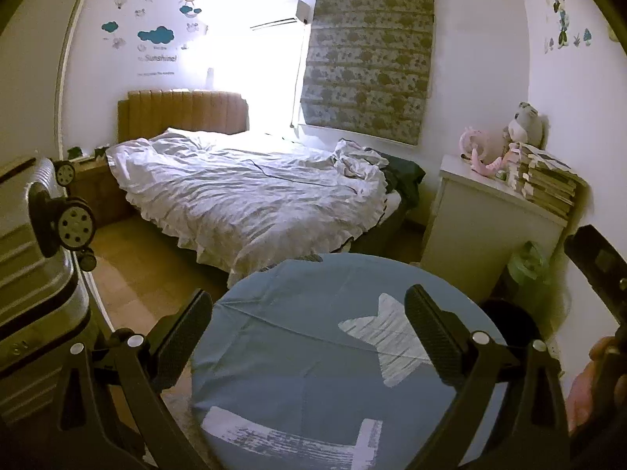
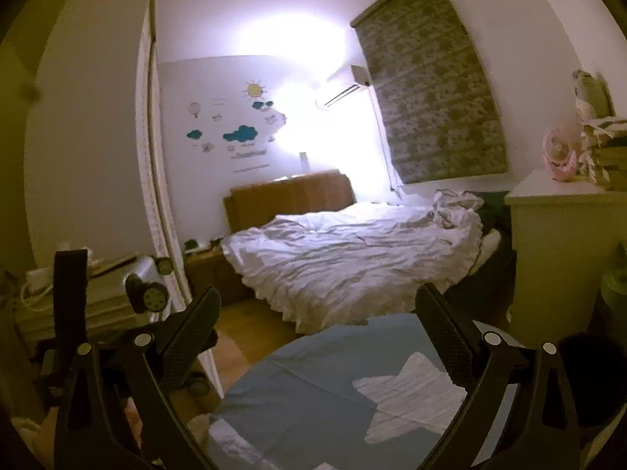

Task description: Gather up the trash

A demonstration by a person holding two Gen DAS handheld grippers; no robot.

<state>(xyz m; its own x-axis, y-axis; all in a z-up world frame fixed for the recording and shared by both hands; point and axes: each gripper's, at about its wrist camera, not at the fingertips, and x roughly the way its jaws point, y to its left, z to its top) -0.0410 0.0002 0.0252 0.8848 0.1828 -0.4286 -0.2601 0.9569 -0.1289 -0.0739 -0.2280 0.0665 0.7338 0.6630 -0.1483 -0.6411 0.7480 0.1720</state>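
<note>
Two grippers, left gripper and right gripper, are hovering jaws spread, empty, above the round blue star-printed bench; beyond it, "Sunshine!" wall sticker.

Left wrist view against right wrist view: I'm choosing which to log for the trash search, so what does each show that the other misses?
Only the left wrist view shows the green-lined bin beside the white dresser, a grey plush toy, and a hand at the right edge. Only the right wrist view shows a white cable on a low surface at left. Both share the bed, the blue star-print round table, the suitcase, the patterned blind, and open, empty grippers: left gripper, right gripper.
</note>
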